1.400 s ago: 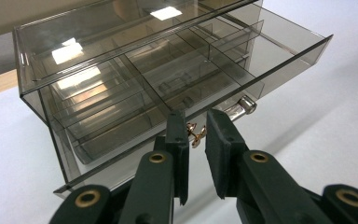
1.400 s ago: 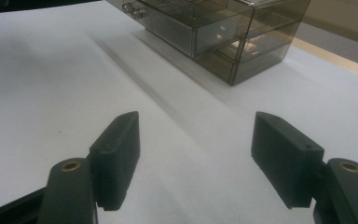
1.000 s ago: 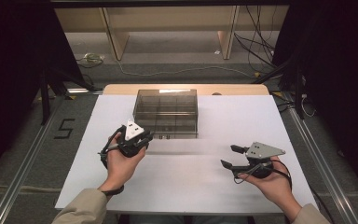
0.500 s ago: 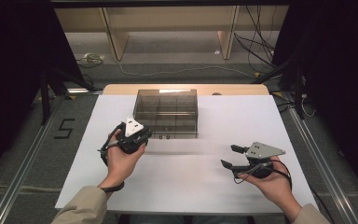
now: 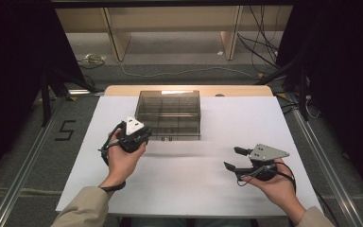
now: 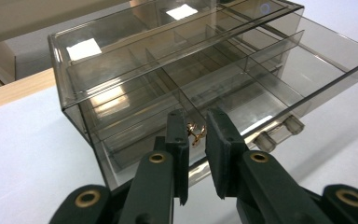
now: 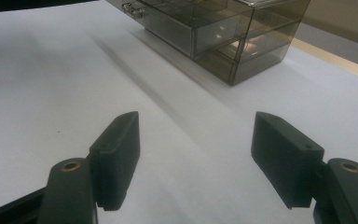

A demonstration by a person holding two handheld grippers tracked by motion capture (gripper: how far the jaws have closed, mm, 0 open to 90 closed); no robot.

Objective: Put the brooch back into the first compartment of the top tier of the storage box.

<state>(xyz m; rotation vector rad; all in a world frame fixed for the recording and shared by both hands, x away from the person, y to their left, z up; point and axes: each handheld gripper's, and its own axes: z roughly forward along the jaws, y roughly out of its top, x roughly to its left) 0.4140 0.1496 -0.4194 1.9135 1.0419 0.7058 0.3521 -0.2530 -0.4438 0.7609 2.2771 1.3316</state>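
White bench (image 5: pixel 194 184): at twelve o'clock, left gripper's (image 6: pixel 196 140) nearly closed fingers flank the drawer organizer's (image 5: pixel 169 113) knob (image 6: pixel 194 132), drawer half-open; right gripper (image 5: pixel 232 158) idles, fingers spread.

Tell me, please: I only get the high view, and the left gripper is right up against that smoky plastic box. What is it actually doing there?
Observer: In the left gripper view, the left gripper has its jaws on either side of a small gold-coloured handle on the front of the box. The gap is narrow, but I cannot tell if they pinch it.
Operator: And the other one, is it holding something underneath?
Observer: No. In the right gripper view, the right gripper has its jaws wide apart with nothing between them, just bare white table beneath.
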